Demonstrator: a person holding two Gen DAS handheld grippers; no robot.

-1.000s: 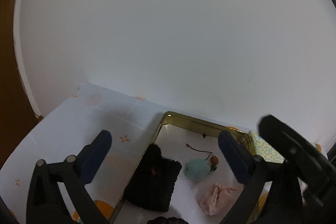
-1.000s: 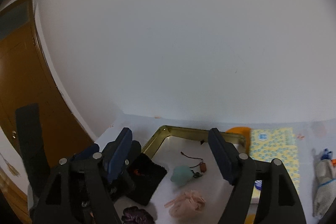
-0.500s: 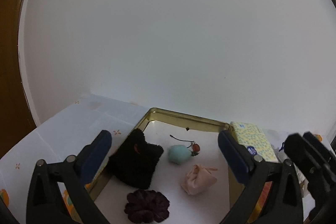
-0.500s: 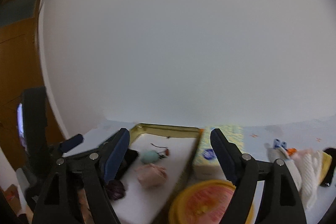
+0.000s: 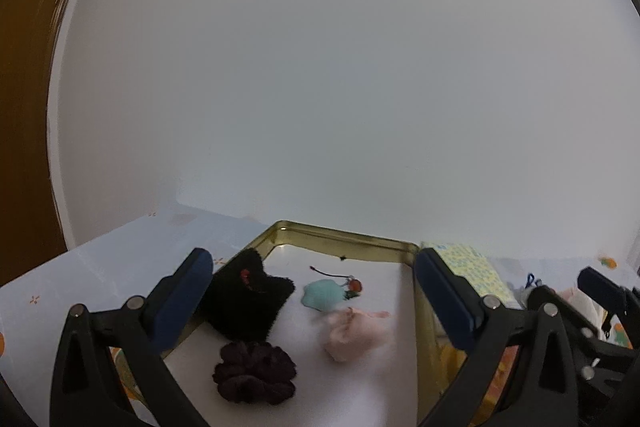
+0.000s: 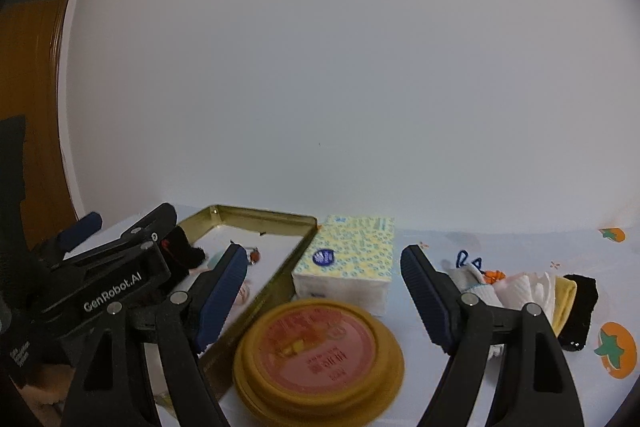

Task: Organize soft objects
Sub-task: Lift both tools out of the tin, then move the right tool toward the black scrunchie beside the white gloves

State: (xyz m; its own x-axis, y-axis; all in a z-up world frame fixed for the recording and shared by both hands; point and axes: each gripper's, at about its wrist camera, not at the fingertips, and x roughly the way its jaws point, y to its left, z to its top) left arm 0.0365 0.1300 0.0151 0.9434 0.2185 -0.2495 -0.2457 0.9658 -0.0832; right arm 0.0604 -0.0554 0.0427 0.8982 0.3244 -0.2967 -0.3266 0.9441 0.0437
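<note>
The gold metal tray (image 5: 348,239) lies against the white wall and holds four soft things: a black fuzzy pouch (image 5: 248,301) at its 9 o'clock, a dark maroon scrunchie (image 5: 254,373) at 7, a pink cloth bundle (image 5: 354,333) near the middle, and a teal pouch (image 5: 322,294) just behind it. The left gripper (image 5: 308,301) points slightly downward over the tray, jaws spread, nothing between them. The right gripper (image 6: 320,291), jaws wide and empty, is aimed past a yellow round lid (image 6: 318,351) at a tissue pack (image 6: 348,261). Rolled socks (image 6: 524,291) lie at its 3 o'clock.
</note>
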